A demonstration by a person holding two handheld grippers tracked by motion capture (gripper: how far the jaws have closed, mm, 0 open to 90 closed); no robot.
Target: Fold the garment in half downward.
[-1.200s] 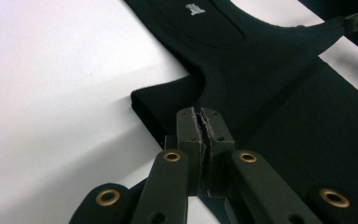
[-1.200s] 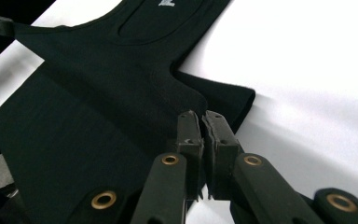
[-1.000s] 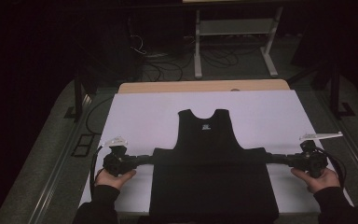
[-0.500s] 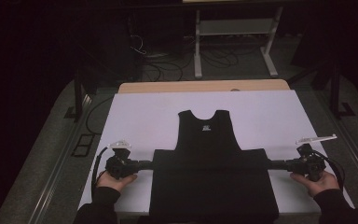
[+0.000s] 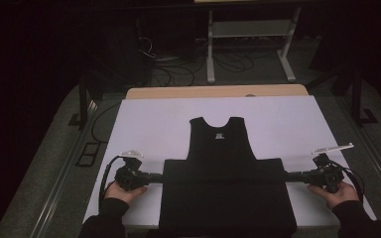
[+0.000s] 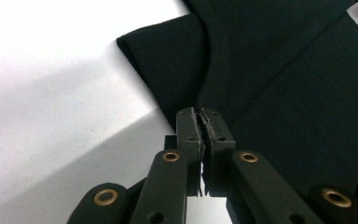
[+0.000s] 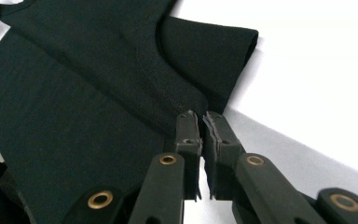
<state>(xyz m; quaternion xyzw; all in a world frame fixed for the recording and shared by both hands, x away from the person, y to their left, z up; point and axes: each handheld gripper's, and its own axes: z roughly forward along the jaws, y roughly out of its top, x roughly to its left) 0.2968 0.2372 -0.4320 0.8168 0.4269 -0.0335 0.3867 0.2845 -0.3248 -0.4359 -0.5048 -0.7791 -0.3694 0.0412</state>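
Shirt [image 5: 223,193] is lying flat in the middle of the white surface [image 5: 278,119], neck pointing away from you, and the bottom part looks folded up over the body so it makes that wide black band across the near half. You've got the left tool [image 5: 151,176] at the left edge of that band and the right tool [image 5: 291,174] at the right edge, both lying low and pointing inward, which makes sense if you want to keep the fold line straight and the cloth taut between them.

In the left gripper view the left tool [image 6: 200,122] is pinched tight with the shirt [image 6: 279,93] edge right at its tip, so I'd say it's holding the fabric. In the right gripper view the right tool [image 7: 201,123] shows only a thin slit between its jaws, nipping the seam edge of the shirt [image 7: 84,102] near the sleeve.

My guess is you're mid-fold, with even grips on both sides so the fabric doesn't skew.
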